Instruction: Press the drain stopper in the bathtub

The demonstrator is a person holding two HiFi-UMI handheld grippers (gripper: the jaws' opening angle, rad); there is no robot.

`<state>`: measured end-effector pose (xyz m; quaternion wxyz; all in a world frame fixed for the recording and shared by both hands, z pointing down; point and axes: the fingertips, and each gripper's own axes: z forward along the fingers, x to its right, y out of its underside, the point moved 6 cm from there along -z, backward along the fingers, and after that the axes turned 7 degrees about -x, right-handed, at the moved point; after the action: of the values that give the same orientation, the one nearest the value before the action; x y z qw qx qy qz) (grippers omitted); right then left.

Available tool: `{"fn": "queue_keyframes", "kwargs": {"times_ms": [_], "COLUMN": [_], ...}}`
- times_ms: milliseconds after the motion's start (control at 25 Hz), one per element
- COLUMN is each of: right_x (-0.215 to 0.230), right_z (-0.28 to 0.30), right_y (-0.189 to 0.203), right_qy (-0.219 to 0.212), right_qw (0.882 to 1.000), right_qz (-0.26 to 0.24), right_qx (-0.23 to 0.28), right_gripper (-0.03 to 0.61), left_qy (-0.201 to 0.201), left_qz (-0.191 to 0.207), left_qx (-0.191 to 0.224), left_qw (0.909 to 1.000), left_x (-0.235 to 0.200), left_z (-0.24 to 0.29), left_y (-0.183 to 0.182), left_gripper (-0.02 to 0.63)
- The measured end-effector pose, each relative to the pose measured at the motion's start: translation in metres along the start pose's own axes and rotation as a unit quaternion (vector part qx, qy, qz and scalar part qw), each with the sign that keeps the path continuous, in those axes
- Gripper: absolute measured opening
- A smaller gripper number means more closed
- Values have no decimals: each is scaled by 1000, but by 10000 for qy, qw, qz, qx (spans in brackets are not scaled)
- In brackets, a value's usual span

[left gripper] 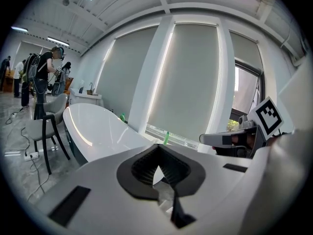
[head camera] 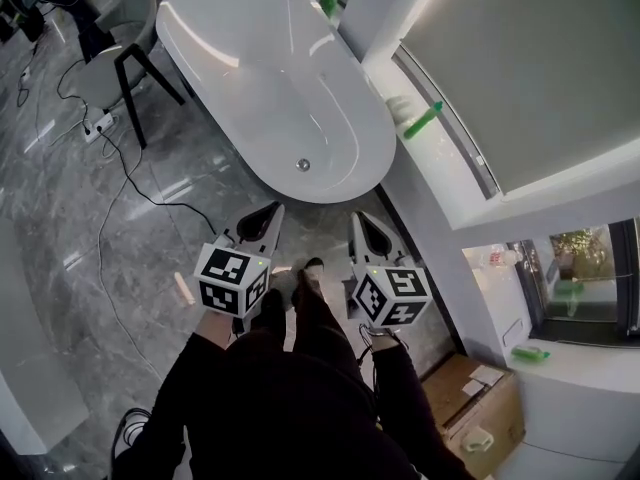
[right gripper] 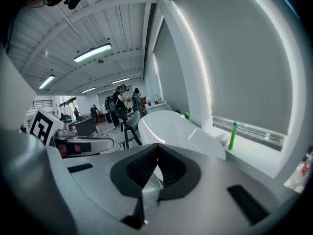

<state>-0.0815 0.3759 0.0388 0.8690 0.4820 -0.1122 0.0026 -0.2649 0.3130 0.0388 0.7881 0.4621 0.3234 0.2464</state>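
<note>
Two grippers out ahead of us over the grey floor (head camera: 150, 238), just short of the near end of the bathtub (head camera: 250, 78). On the left gripper (head camera: 268, 216) the jaws are closed together, nothing between them; the right gripper (head camera: 364, 226) is the same, pinched and empty. The drain stopper (head camera: 303, 165) sits on the tub bottom near that end, apart from both tips. We judge this the approach, no press yet. Next move calls for one closed tip to reach over the rim, come down square on the stopper and push straight down

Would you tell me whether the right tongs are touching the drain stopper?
Apart. Head view shows floor and bathtub rim between the right tongs and the drain stopper.
</note>
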Motion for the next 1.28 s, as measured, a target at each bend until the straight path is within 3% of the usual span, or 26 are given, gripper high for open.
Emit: {"fn": "queue_keyframes", "kwargs": {"times_ms": [520, 1280], "right_x": [33, 158], "right_z": [51, 174], "right_y": [-20, -75], "right_qy": [-129, -230], "right_qw": [9997, 9969], "right_qz": [176, 276], "right_qx": [-92, -701], "right_gripper": [2, 2], "left_qy": [-124, -393], "left_qz": [3, -204], "left_qx": [-75, -757], "left_qw": [9999, 9961], "left_x": [-24, -70], "left_z": [47, 215], "left_y": [-17, -50], "left_gripper": [6, 6]}}
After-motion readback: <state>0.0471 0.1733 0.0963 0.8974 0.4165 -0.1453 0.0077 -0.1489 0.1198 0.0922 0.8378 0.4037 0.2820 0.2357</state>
